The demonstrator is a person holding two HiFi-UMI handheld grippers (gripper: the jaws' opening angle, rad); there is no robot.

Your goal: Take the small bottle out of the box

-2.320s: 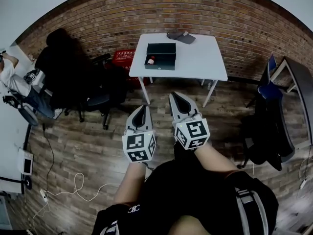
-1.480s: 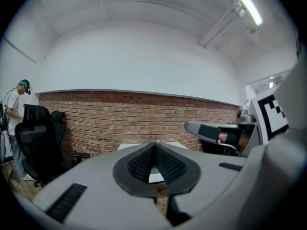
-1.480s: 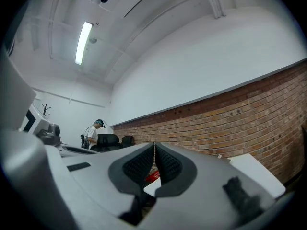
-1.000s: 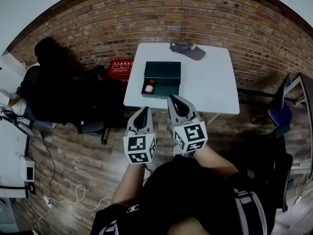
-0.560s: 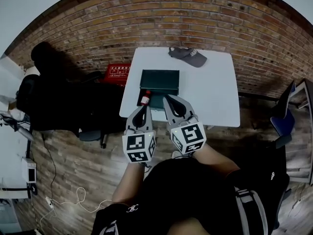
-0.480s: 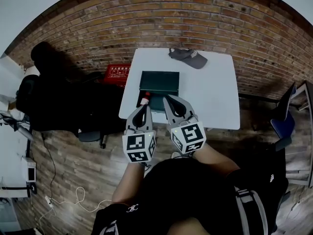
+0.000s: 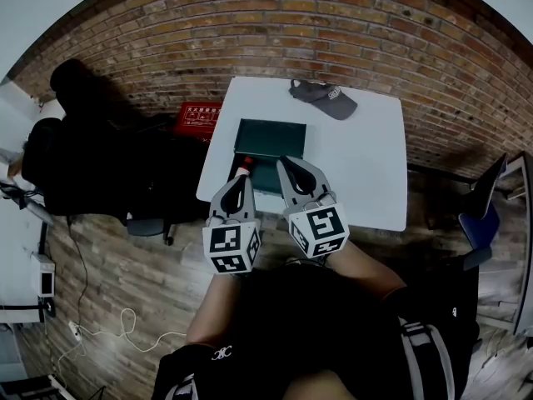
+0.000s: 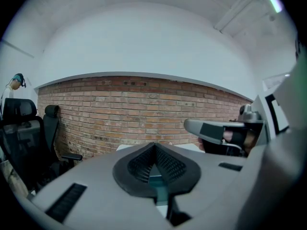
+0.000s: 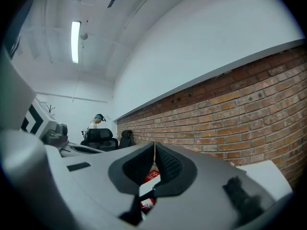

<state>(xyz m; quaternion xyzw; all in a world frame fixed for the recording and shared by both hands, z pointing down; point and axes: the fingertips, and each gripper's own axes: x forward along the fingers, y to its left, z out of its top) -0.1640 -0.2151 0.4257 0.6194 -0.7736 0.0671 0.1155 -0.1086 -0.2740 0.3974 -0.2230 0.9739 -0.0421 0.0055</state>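
Note:
A dark green open box [image 7: 271, 136] lies on the white table [image 7: 366, 173]. The small bottle [image 7: 243, 166], red-capped, lies at the box's near left corner, partly hidden behind my left gripper's tip. My left gripper [image 7: 238, 176] is shut and empty, held above the table's near edge just in front of the bottle. Beside it my right gripper [image 7: 286, 163] is shut too, its tip over the box's near side. In the left gripper view the left gripper [image 8: 154, 145] has its jaws together, as does the right gripper [image 9: 154, 145] in the right gripper view.
A grey cap [image 7: 325, 97] lies at the table's far edge. A red crate [image 7: 197, 115] stands on the floor left of the table, beside black office chairs [image 7: 100, 165]. A brick wall [image 7: 275, 23] runs behind. A blue chair [image 7: 479, 215] is at the right.
The table and box have come closer. Both grippers, first over the floor short of the table, now reach over its near edge and the box. Both stay shut.

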